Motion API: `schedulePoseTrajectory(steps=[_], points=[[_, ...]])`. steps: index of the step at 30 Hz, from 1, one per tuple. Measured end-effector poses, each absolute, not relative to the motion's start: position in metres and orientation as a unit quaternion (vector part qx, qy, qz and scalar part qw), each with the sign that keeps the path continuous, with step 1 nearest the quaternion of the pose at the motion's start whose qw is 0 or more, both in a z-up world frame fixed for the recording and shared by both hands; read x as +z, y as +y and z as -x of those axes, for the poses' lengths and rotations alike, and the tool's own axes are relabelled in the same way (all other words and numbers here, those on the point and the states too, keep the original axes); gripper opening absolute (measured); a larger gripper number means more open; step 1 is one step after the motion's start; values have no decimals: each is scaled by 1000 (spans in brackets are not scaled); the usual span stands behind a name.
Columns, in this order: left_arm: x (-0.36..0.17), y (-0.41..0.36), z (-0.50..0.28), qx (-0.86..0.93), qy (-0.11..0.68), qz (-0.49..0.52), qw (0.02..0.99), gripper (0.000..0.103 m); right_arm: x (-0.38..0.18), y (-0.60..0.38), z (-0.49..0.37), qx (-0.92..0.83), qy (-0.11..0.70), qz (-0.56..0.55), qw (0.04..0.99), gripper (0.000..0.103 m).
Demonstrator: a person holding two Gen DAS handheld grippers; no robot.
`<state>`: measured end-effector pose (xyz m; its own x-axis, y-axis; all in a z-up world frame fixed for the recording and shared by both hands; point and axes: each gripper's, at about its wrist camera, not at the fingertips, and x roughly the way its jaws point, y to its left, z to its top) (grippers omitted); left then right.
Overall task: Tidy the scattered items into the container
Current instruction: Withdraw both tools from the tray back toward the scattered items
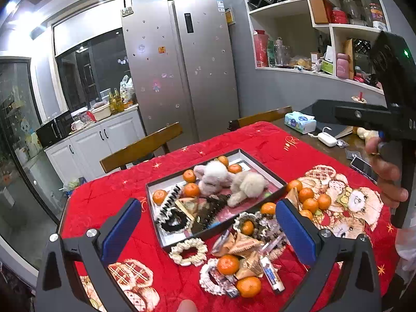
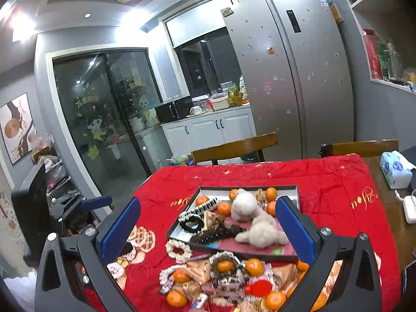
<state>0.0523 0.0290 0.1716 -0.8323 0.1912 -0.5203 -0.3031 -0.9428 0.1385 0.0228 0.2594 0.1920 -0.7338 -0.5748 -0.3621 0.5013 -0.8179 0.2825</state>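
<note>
A shallow dark box point(image 1: 218, 230) point(image 2: 182, 240) sits on the red tablecloth point(image 1: 109, 202). It holds two plush toys point(image 1: 247, 186) point(image 2: 262, 230), tangerines, hair clips and scrunchies. In front of it lie scattered tangerines point(image 1: 228, 264) point(image 2: 254, 267), a cream scrunchie point(image 1: 188, 251) point(image 2: 179, 251), wrapped snacks point(image 1: 244, 244) and a small tube point(image 1: 271, 277). My left gripper point(image 1: 208, 223) is open and empty above the pile. My right gripper point(image 2: 208, 221) is open and empty above the box's near edge; its body shows in the left wrist view point(image 1: 390, 109).
More tangerines point(image 1: 309, 197) lie right of the box. A tissue pack point(image 1: 299, 122) point(image 2: 395, 169), a white charger point(image 1: 327, 139) and a phone point(image 1: 362, 167) sit on the bare wood. Two chair backs point(image 1: 145, 148) point(image 2: 234, 147) stand at the far edge.
</note>
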Motion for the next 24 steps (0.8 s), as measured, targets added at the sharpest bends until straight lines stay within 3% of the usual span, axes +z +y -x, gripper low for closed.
schedulePoseTrajectory(steps=[24], points=[[46, 29, -76, 911, 75, 359, 190, 103, 81, 321, -56, -944, -87, -255, 191, 103]])
